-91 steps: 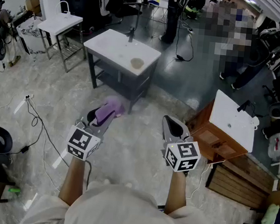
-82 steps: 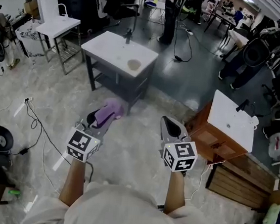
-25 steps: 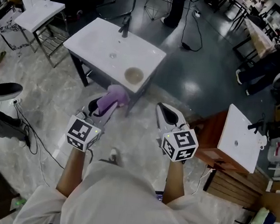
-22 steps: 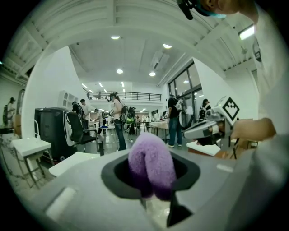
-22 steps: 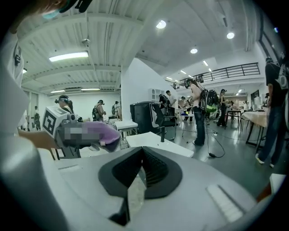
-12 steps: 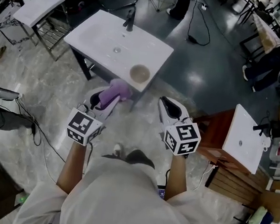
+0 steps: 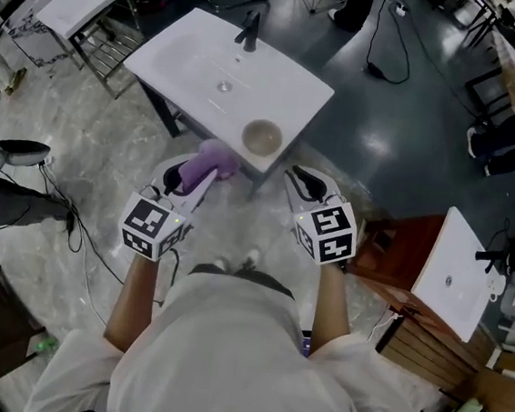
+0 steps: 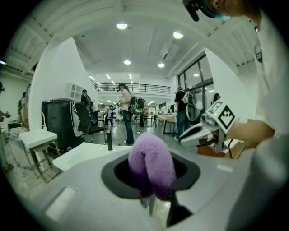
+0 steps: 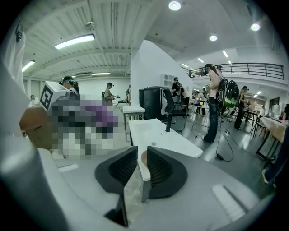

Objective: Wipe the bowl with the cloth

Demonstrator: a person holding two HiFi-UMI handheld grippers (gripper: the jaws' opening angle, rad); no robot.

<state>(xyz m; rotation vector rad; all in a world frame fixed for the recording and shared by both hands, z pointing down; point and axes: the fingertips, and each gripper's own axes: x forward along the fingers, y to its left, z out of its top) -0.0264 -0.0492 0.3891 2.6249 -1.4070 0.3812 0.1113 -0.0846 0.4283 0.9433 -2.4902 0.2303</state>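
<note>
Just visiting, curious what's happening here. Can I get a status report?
Left gripper clamped on purple cloth. Right gripper empty, jaws opening. Bowl sits at white table near edge, untouched, just ahead. Nothing in the way.

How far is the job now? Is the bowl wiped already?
Done: the cloth is gripped in the left gripper. In hand: the right gripper, jaws opening and empty, faces the bowl on the sink. Left: hold the bowl and wipe it; the cloth does not touch it yet.
</note>
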